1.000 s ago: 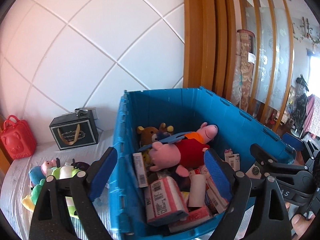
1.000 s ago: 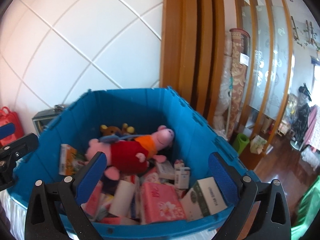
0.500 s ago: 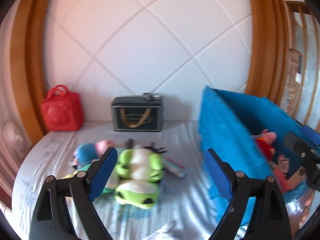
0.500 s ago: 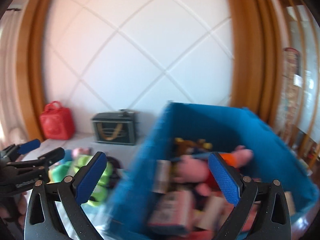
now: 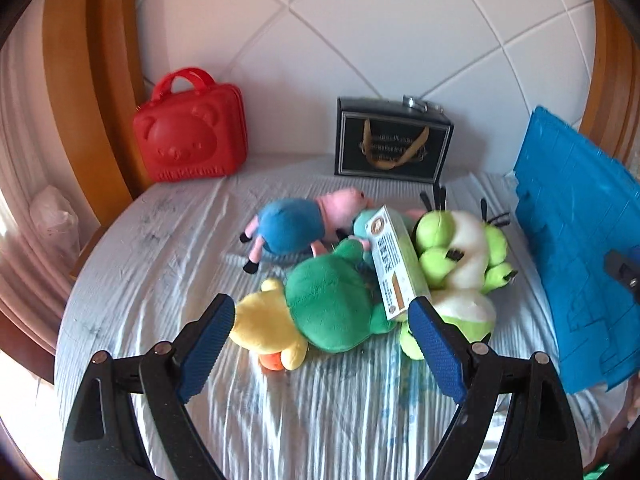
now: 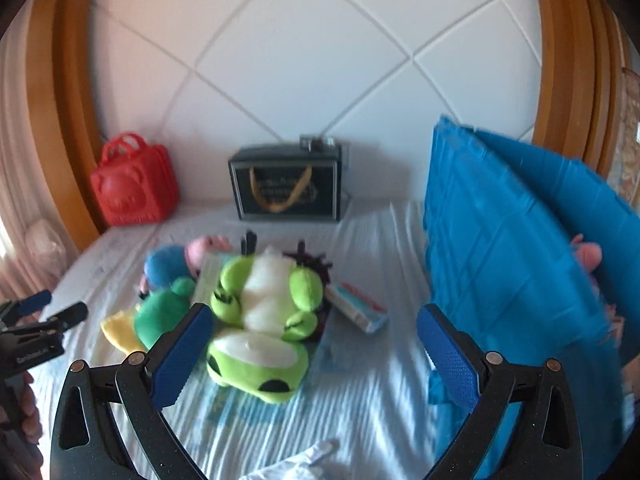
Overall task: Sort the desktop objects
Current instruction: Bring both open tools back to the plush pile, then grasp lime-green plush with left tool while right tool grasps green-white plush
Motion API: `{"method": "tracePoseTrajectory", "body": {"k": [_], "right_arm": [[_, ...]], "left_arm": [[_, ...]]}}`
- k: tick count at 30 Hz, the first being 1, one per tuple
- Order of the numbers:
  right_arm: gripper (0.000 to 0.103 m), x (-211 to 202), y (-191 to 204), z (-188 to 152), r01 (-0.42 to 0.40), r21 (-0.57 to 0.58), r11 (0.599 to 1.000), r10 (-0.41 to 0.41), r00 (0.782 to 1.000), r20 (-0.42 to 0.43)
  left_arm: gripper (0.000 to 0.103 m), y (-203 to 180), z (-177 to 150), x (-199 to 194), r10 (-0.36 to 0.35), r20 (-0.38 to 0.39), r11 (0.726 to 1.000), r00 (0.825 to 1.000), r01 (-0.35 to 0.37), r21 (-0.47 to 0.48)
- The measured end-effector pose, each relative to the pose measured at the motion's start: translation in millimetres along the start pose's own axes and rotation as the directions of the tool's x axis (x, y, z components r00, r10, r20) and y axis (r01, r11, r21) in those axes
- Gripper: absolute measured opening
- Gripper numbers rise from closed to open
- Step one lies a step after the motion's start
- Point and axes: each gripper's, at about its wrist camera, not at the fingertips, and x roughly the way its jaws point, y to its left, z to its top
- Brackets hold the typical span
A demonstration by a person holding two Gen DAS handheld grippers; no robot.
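A pile of plush toys lies on the white cloth: a green and yellow plush point(image 5: 328, 308), a lime green and white frog plush point(image 5: 460, 256) point(image 6: 260, 312), and a pig plush in blue point(image 5: 296, 224). A pale green carton point(image 5: 394, 264) rests on the pile. A small red and blue box point(image 6: 356, 306) lies right of the frog. My left gripper point(image 5: 320, 344) is open and empty just before the green plush. My right gripper point(image 6: 312, 352) is open and empty over the frog. The blue crate point(image 6: 512, 248) stands at the right.
A red bear-faced case point(image 5: 190, 128) and a black gift box with a gold ribbon point(image 5: 392, 140) stand against the white quilted wall. Wooden frames flank both sides. The left gripper also shows at the left edge of the right wrist view point(image 6: 36, 320).
Both grippers have swung left, away from above the blue crate, and now face the plush pile on the cloth. Both stayed open and empty.
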Motion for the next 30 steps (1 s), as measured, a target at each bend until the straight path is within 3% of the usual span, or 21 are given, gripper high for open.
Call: {"method": "tracePoseTrajectory", "body": {"k": [3,5,6,7,11,15,19,21,22,25,26,30], "right_arm": [[0.102,38.4,2.8,-18.3,0.020,-0.035,0.999,-0.023,0.995,-0.096],[0.084,59.6,0.1,-27.8,0.020,-0.061,0.998,-0.029,0.989,-0.146],[0.064,75.0,-0.6,-33.9,0.024,-0.085,0.996,-0.039,0.983,-0.179],[0.054,85.4,-1.8,-37.9,0.027,-0.096,0.995,-0.046,0.979,-0.198],[0.054,136.8,-13.4,-52.3,0.018,-0.128,0.992,-0.053,0.961,-0.271],[0.053,175.3,-25.2,-55.7,0.029,-0.131,0.991,-0.062,0.965,-0.253],[0.054,204.5,-27.3,-56.7,-0.008,-0.117,0.993,-0.024,0.964,-0.266],[0.048,219.7,-15.0,-68.7,-0.120,-0.128,0.985,0.067,0.932,-0.355],[0.044,219.3,-5.6,-77.0,-0.162,-0.139,0.977,0.099,0.921,-0.377],[0.044,206.5,21.4,-94.9,-0.266,-0.125,0.956,0.197,0.896,-0.398],[0.044,204.4,30.9,-101.2,-0.309,-0.070,0.948,0.255,0.875,-0.411],[0.044,196.7,61.6,-122.3,-0.367,0.010,0.930,0.337,0.840,-0.425]], "left_arm": [[0.089,-13.8,-12.2,24.3,-0.030,-0.059,1.000,0.998,0.030,-0.006],[0.089,-27.3,-22.1,40.4,-0.042,-0.105,0.999,0.994,0.041,-0.005],[0.089,-35.4,-28.0,48.1,-0.050,-0.126,0.999,0.991,0.051,-0.001],[0.089,-43.4,-33.7,56.4,-0.054,-0.147,0.998,0.988,0.055,0.002],[0.085,-70.9,-58.7,97.5,-0.040,-0.225,0.999,0.974,0.041,-0.002],[0.077,-84.2,-79.3,139.7,0.003,-0.295,1.000,0.956,-0.008,-0.016],[0.077,-79.9,-74.7,162.6,0.029,-0.302,0.998,0.953,-0.043,-0.038],[0.073,-71.4,-62.9,164.1,0.056,-0.293,0.997,0.954,-0.069,-0.034],[0.065,-66.3,-56.6,163.8,0.071,-0.286,0.996,0.956,-0.083,-0.029],[0.064,-48.0,-32.0,158.7,0.118,-0.226,0.992,0.967,-0.124,-0.012],[0.064,-42.7,-23.7,156.2,0.110,-0.216,0.993,0.970,-0.115,-0.011],[0.068,-35.8,-11.8,134.5,0.032,-0.208,0.999,0.978,-0.035,-0.009]]}}
